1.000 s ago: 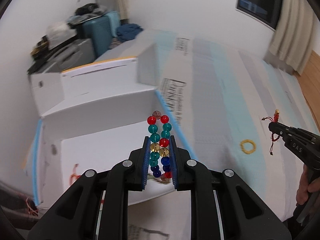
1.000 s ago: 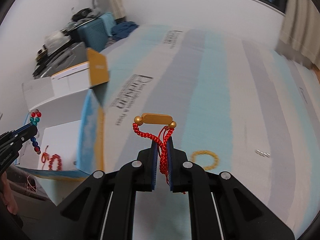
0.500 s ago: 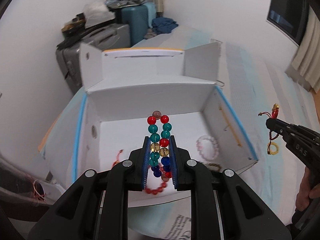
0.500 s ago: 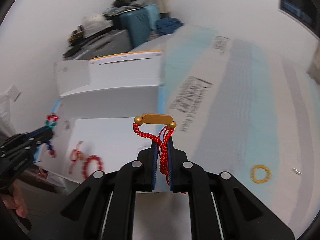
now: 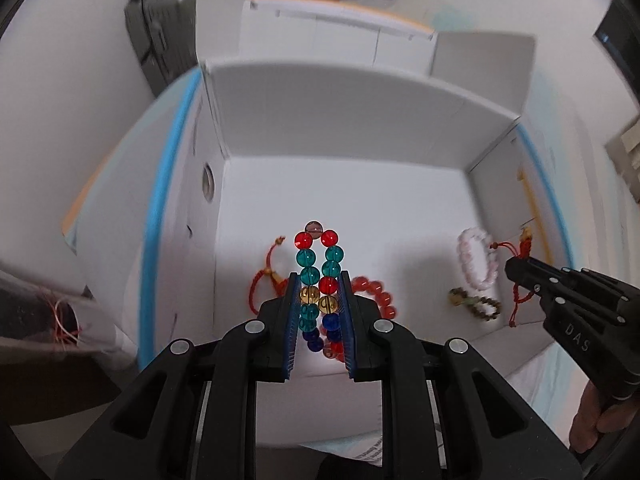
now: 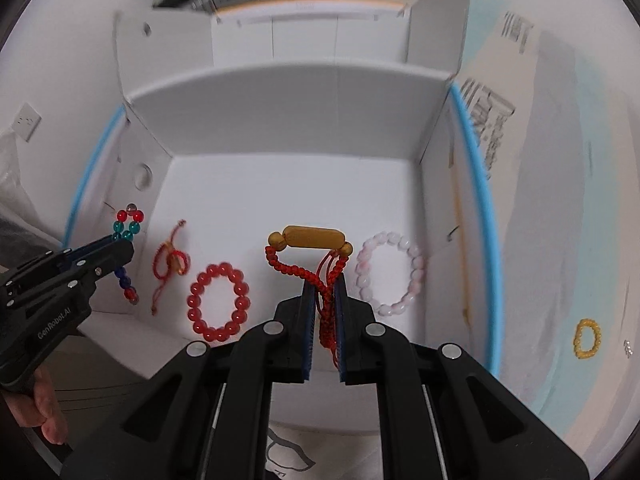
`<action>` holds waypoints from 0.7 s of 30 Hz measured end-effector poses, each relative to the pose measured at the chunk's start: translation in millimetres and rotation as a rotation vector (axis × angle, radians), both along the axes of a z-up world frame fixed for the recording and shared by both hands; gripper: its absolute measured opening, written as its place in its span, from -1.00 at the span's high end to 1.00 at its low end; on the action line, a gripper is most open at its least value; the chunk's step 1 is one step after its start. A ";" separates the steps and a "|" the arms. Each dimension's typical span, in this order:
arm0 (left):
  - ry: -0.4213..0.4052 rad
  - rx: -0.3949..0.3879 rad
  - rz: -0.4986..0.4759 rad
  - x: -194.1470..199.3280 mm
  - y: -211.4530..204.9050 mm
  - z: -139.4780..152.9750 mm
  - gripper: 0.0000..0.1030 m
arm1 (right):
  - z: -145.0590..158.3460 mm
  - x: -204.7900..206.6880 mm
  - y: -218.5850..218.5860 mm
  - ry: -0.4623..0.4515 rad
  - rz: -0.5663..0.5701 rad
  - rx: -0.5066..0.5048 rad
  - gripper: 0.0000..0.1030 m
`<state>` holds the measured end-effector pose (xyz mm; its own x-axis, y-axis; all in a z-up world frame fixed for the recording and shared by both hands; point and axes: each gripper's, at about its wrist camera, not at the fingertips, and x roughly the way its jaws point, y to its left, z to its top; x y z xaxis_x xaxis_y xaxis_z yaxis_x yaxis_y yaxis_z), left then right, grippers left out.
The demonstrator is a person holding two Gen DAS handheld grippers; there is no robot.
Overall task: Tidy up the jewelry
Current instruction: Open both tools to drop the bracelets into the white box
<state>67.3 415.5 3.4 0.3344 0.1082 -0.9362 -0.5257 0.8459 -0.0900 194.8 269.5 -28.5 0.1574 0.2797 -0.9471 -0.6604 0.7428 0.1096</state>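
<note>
- Jaws of the left gripper pinch a multicoloured bead bracelet in the left wrist view; its loop stands up past the fingertips toward 12 o'clock, long axis in line with the fingers.
- Directly beyond those tips lies the floor of the open white box, already holding a red bead bracelet just to the 3 o'clock side, a red cord bracelet at 9 o'clock and a pink bead bracelet at 3 o'clock.
- At 3 o'clock the right gripper comes in over the box's right wall.
- Seen from the right wrist, the right gripper is clamped tight on a red braided cord bracelet, whose gold bar lies crosswise above the tips.
- Below it sits bare box floor between the red bead bracelet at 9 o'clock and the pink bead bracelet at 3 o'clock.
- A yellow ring lies outside the box at 3 o'clock, nearer the right hand.
- Judged from this, both pieces hang over the box, so each release should drop its piece inside.
</note>
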 end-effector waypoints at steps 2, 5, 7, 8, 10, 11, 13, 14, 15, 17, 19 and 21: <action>0.036 -0.014 0.006 4.0 4.1 -11.9 0.66 | -11.0 2.5 2.4 0.029 -0.007 -0.023 0.85; 0.082 -0.019 -0.001 8.6 8.6 -28.8 0.66 | -26.2 5.1 8.0 0.050 -0.017 -0.060 0.85; 0.098 -0.019 0.001 8.8 10.5 -36.7 0.66 | -32.7 7.2 10.6 0.058 -0.018 -0.072 0.85; 0.102 -0.018 0.001 9.3 10.4 -38.9 0.66 | -34.8 8.1 11.6 0.061 -0.018 -0.076 0.85; 0.111 -0.015 0.003 8.7 12.0 -43.2 0.66 | -38.2 8.1 13.2 0.063 -0.017 -0.075 0.85; 0.111 -0.010 0.004 8.9 12.2 -43.7 0.66 | -39.4 7.2 13.7 0.065 -0.012 -0.076 0.79; 0.112 0.007 0.001 9.7 9.4 -42.2 0.63 | -41.8 4.4 14.0 0.069 -0.004 -0.079 0.75; 0.114 0.018 0.001 9.7 8.2 -41.1 0.62 | -41.7 3.4 13.5 0.068 -0.003 -0.076 0.65; 0.109 0.034 0.005 9.5 6.8 -38.8 0.62 | -42.6 2.2 12.2 0.060 -0.001 -0.079 0.60; 0.103 0.056 0.006 9.0 4.4 -35.2 0.62 | -41.0 -0.1 9.9 0.058 -0.001 -0.069 0.39; 0.098 0.059 0.004 8.8 1.2 -33.0 0.56 | -37.0 -2.6 7.4 0.046 0.001 -0.058 0.26; 0.086 0.076 0.013 6.4 -0.2 -27.9 0.28 | -26.2 -4.3 6.4 0.028 0.003 -0.033 -0.04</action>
<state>73.7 415.4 -24.5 0.2513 0.1835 -0.9503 -0.5398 0.8415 0.0197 190.5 275.8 -54.7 0.1299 0.2483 -0.9599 -0.6597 0.7444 0.1033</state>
